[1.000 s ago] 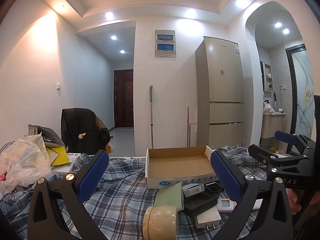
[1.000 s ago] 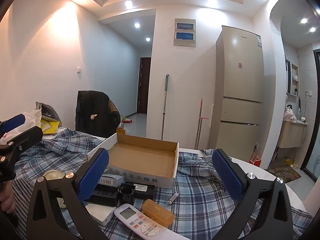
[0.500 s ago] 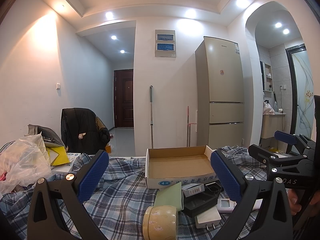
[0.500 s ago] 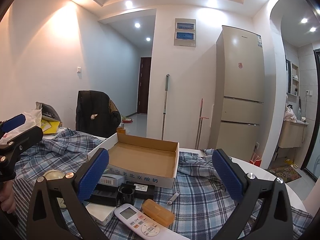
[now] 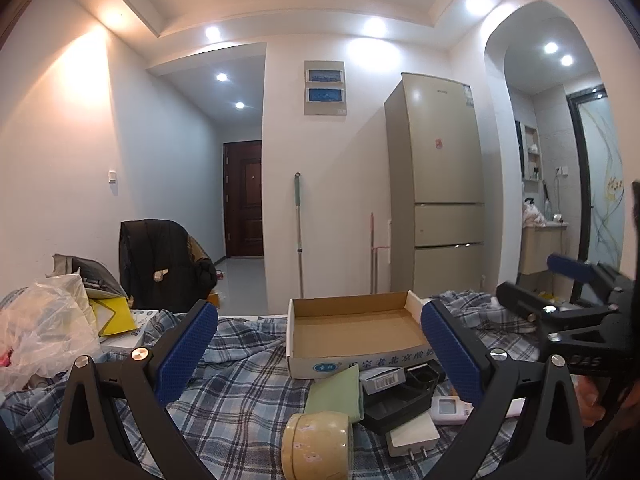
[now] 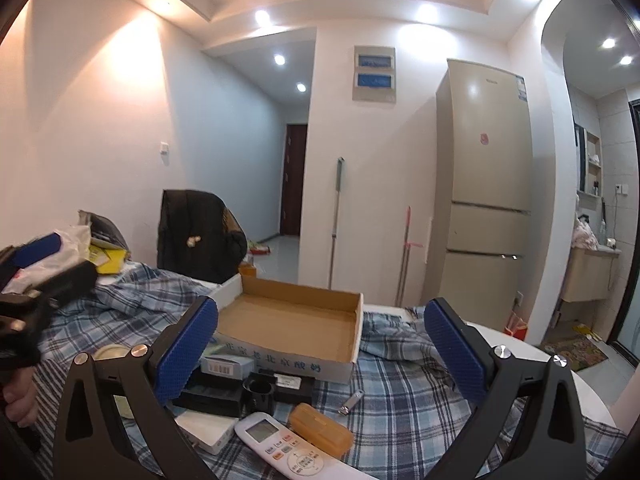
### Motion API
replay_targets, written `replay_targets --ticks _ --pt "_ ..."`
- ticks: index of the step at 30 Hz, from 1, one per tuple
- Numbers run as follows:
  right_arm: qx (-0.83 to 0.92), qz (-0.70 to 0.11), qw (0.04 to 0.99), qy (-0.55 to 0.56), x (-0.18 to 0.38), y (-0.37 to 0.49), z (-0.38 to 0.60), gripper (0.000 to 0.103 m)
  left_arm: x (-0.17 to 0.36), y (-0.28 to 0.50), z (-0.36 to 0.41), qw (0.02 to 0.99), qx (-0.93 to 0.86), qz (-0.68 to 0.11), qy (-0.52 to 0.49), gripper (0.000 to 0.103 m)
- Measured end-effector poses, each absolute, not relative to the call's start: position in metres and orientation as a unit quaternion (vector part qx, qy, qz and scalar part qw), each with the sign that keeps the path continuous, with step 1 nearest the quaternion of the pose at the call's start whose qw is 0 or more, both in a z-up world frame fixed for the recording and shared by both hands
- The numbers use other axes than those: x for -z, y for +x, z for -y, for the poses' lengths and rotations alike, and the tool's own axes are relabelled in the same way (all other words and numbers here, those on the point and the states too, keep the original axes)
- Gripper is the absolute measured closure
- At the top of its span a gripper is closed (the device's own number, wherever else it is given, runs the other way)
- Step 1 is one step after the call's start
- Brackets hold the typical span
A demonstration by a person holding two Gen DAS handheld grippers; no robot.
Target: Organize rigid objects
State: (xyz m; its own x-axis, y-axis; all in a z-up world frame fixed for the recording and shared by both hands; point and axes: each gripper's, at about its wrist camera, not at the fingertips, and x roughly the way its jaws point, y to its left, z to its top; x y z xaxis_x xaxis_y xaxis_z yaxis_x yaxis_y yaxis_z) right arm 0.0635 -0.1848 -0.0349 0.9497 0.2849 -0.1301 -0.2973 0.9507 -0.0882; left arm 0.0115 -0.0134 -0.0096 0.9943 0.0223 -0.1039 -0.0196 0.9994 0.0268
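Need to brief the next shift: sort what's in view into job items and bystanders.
Job: cardboard box, remote, orange case, nail clipper, tape roll, white charger, black tray.

Bystanders: plastic bag, fridge, mop, draped chair.

Recessed ceiling spotlights (image 5: 374, 26) light the room warmly, glaring on the white walls, while fisheye bending darkens the corners and the right view's left edge blurs.

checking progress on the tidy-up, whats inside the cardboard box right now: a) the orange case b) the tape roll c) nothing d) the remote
c: the cardboard box shows only its bare brown floor, while the remote, the orange case and the tape roll all lie outside it on the plaid cloth.
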Motion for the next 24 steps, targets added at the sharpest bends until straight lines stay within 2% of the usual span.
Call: replay_targets --ticks 5,9,12,18,24 --pt "-0.146 -0.043 0.987 -0.057 0.034 0.058 0.184 0.0 0.008 0.012 0.017 0.998 -0.008 -0.057 0.017 0.0" --pt "-0.133 -0.018 0.989 -0.063 0.031 0.048 0.182 0.0 0.0 0.017 0.0 0.995 0.004 -0.093 -0.045 0.0" --pt "-0.13 -0.016 0.989 -0.072 0.03 0.047 0.18 0.0 -0.003 0.022 -0.005 0.992 0.01 -0.118 -0.051 0.0" --pt "-0.125 -0.042 0.988 -0.083 0.027 0.051 0.178 0.0 -0.013 0.017 0.007 0.992 0.014 -0.124 0.0 0.0" --pt "-0.183 -0.123 0.975 -0.032 0.024 0.065 0.187 0.0 -0.017 0.034 -0.001 0.979 0.047 -0.198 -0.018 0.0"
